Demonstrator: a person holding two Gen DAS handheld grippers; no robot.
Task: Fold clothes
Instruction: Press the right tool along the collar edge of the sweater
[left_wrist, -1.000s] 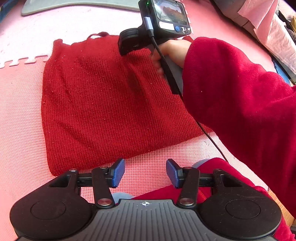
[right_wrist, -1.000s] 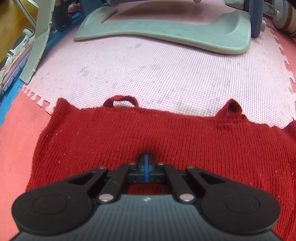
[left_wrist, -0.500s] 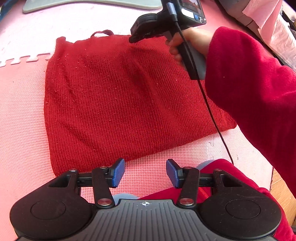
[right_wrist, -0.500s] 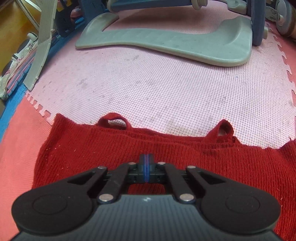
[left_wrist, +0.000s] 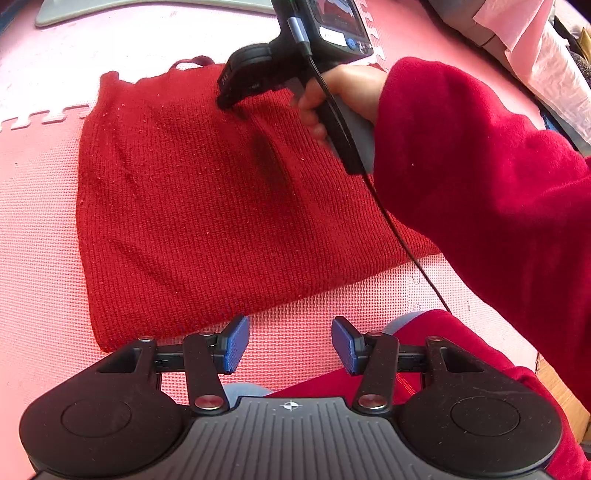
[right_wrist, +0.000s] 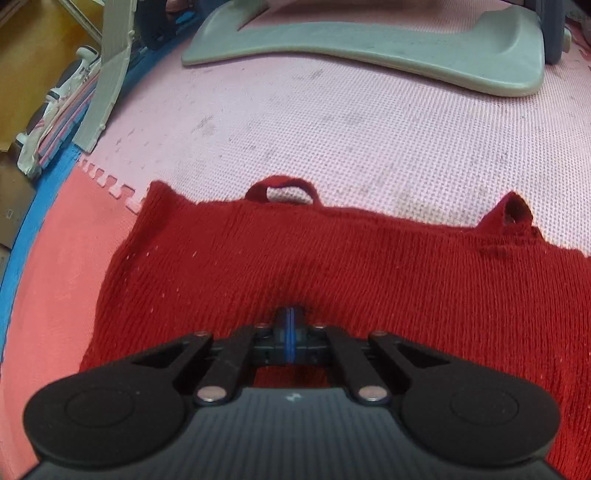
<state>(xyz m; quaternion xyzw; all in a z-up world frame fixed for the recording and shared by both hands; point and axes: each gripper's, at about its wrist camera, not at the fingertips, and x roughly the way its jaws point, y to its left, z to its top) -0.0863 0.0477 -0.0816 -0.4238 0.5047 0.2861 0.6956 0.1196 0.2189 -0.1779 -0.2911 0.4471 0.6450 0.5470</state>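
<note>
Pink foam mat (right_wrist: 332, 129) under red knit (left_wrist: 221, 206); right view alone shows grey base (right_wrist: 369, 48).

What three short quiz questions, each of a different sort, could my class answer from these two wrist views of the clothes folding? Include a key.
1. True or false: the left gripper holds the red knitted garment.
2. The right gripper is: A open above the mat, B shut with its tip at the garment, C out of view.
3. Fill in: the garment lies on a foam ___.

Key: 1 false, its jaws stand apart with only mat between them; 2 B; 3 mat.
</note>
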